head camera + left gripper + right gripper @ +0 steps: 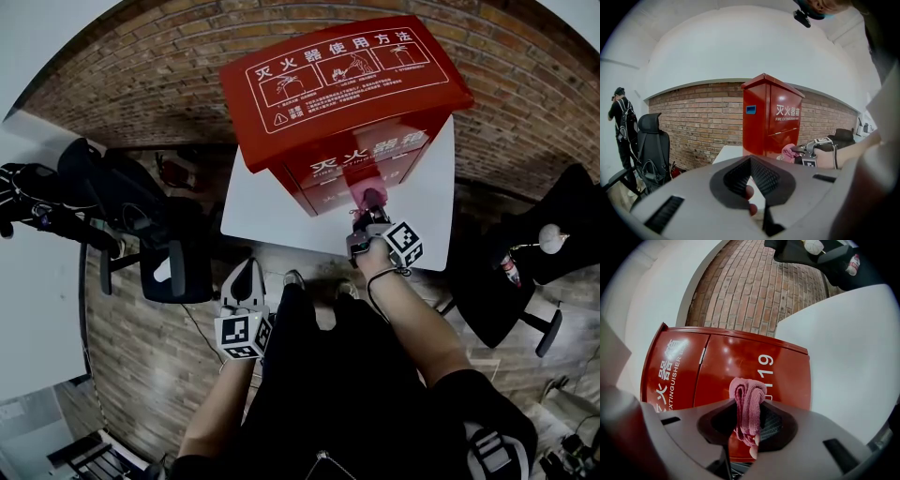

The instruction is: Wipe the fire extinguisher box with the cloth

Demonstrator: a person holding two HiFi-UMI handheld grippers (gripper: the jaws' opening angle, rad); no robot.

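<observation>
The red fire extinguisher box (pixel 347 84) stands on a white table (pixel 258 211), its front marked with white lettering. My right gripper (pixel 370 211) is shut on a folded pink cloth (pixel 362 195) and holds it against the lower front of the box. In the right gripper view the cloth (pixel 747 404) stands up between the jaws, against the red door (pixel 740 362) beside the number 119. My left gripper (pixel 246 277) hangs below the table's near edge, jaws together and holding nothing. From the left gripper view the box (pixel 771 122) and the cloth (pixel 789 152) show ahead.
A black office chair (pixel 159 244) stands left of the table, another dark chair (pixel 525 253) to the right. A brick wall (pixel 141 84) runs behind the box. A person with a backpack (pixel 621 122) stands at the far left. Bare table surface (pixel 843 357) lies right of the box.
</observation>
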